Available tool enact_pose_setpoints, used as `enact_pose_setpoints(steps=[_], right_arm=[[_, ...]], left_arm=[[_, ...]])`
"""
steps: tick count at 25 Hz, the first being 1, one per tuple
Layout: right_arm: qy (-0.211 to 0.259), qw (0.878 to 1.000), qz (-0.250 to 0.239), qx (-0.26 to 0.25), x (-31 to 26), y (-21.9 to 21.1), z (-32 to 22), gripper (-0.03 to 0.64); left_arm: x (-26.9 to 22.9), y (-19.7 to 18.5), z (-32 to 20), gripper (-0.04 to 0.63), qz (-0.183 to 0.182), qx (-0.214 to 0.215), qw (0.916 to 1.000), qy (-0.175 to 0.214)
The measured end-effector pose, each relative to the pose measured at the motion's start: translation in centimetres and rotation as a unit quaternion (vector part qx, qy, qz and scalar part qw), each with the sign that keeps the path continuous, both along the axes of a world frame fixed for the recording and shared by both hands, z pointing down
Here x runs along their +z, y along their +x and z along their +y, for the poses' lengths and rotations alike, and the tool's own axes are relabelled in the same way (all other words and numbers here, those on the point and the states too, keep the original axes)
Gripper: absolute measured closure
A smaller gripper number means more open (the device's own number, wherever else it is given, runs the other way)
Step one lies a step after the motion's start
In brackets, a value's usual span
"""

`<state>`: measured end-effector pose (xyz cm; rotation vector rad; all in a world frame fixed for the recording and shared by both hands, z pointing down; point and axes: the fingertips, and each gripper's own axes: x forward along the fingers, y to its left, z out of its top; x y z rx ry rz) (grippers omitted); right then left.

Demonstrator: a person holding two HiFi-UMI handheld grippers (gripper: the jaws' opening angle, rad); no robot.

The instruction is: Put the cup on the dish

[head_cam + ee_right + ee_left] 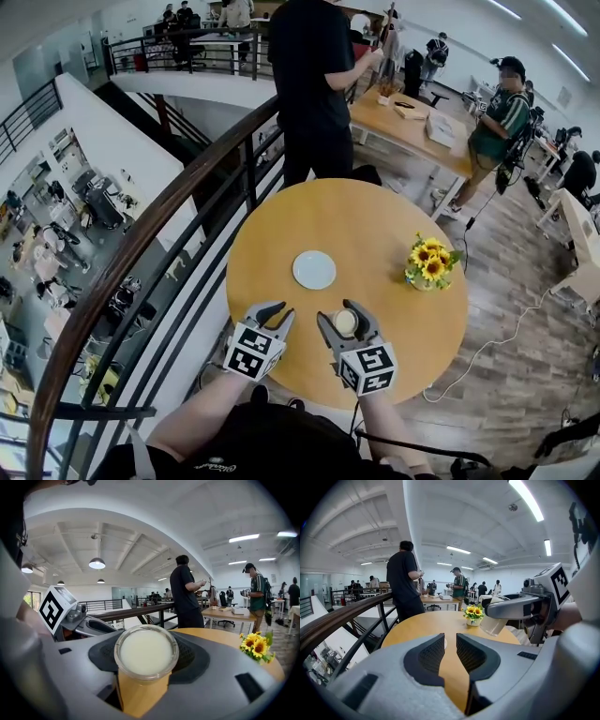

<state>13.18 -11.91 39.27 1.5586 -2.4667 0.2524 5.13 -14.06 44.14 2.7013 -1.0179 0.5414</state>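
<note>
My right claw [341, 317] pinched the cup [146, 651] of pale milky liquid, a pad pressed to each side of it; my left claw [277, 317], just beside it, was empty, its jaws a narrow gap apart with bare wood showing between them; both hung over the near edge of the round wooden table [375, 220]; the white dish [314, 269] lay beyond, apart from the cup; a pot of sunflowers [429, 262] stood off to the right; past the table stood a person in black [314, 84].
</note>
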Motion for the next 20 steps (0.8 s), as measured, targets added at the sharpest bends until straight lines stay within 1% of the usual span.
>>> enact_pose_setpoints(steps=[7, 12, 16, 20], right_arm=[[-0.006, 1.000, 0.007, -0.002, 0.7, -1.1, -1.2, 0.362], [-0.019, 1.000, 0.009, -0.001, 1.6, -1.2, -1.8, 0.362], [-0.035, 0.999, 0.010, 0.004, 2.9, -0.7, -2.1, 0.362], [-0.054, 0.998, 0.008, 0.005, 4.9, -0.4, -3.1, 0.362]], left_arm=[[0.5, -0.5, -1.4, 0.512, -0.005, 0.002, 1.0000, 0.005], [1.7, -0.2, -1.8, 0.512, -0.011, 0.010, 0.9998, -0.014], [3.0, 0.3, -1.9, 0.512, -0.023, 0.015, 0.9993, -0.026], [5.6, 0.8, -2.4, 0.512, -0.038, 0.021, 0.9979, -0.047]])
